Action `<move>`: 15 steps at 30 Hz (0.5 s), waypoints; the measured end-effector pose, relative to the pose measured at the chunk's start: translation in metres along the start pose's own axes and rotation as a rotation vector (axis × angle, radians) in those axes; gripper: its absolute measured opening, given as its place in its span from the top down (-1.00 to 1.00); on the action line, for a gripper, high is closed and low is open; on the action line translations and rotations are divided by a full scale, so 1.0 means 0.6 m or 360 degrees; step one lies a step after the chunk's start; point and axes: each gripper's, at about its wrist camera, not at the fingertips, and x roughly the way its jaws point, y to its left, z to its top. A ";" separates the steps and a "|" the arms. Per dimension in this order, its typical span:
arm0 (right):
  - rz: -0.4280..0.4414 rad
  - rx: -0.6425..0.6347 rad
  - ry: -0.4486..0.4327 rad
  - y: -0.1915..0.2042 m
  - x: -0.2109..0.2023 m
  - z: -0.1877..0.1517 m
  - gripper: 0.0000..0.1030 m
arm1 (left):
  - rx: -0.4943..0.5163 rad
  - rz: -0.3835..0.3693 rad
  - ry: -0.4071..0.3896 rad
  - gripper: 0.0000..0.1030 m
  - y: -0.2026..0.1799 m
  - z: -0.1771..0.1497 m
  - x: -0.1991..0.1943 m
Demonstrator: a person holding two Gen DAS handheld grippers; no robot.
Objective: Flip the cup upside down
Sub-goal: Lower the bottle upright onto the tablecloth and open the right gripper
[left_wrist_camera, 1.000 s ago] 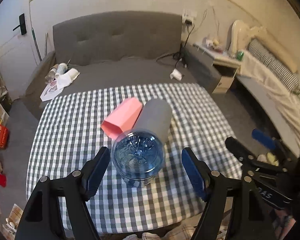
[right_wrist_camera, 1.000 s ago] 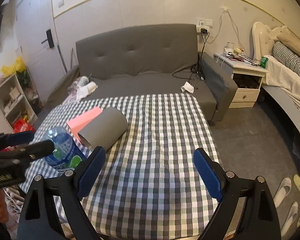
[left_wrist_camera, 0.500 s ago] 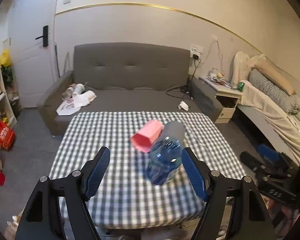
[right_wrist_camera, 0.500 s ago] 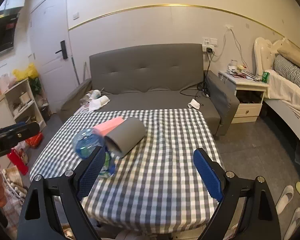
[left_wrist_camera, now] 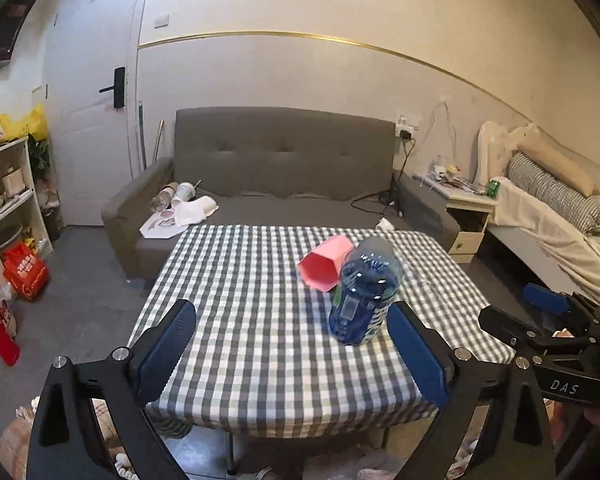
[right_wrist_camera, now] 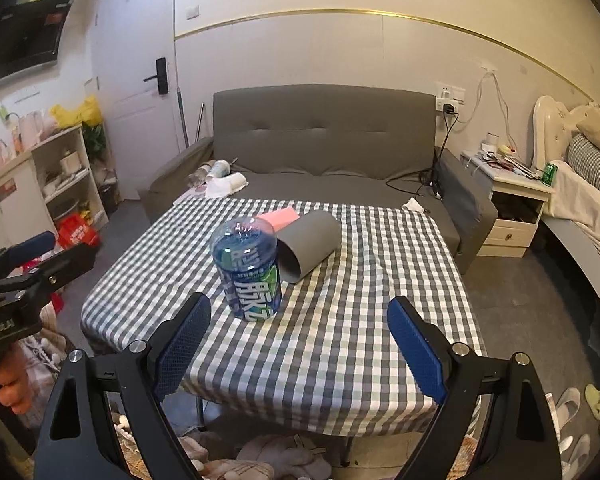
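Note:
A blue see-through plastic cup (left_wrist_camera: 364,296) (right_wrist_camera: 248,276) with a green and blue label stands on the checked tablecloth (left_wrist_camera: 240,320) (right_wrist_camera: 360,300), its domed base on top. Behind it a pink cup (left_wrist_camera: 326,266) (right_wrist_camera: 280,216) and a grey cup (right_wrist_camera: 308,246) lie on their sides. My left gripper (left_wrist_camera: 290,320) is open, held back from the table with nothing between its fingers; the blue cup is just ahead of its right finger. My right gripper (right_wrist_camera: 300,312) is open too, empty, near the table's front edge.
A grey sofa (left_wrist_camera: 284,168) with bottles and papers (left_wrist_camera: 180,208) stands behind the table. A nightstand (right_wrist_camera: 512,208) and a bed (left_wrist_camera: 552,216) are to the right, shelves (right_wrist_camera: 64,184) to the left. A hand (right_wrist_camera: 8,380) holds the left gripper's handle.
The left gripper, whose open fingers flanked the blue cup a second ago, has drawn back and up. The right gripper has backed away as well. The blue cup now stands free.

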 end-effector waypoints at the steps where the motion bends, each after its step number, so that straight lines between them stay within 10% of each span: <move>1: 0.0001 0.0008 0.0007 0.001 0.002 -0.002 -0.83 | -0.0014 0.0002 0.0011 -0.98 0.004 -0.005 0.001; 15: 0.0007 0.0061 0.0019 -0.011 0.019 -0.010 -1.00 | -0.0006 0.0051 0.0038 -1.00 0.010 -0.023 0.004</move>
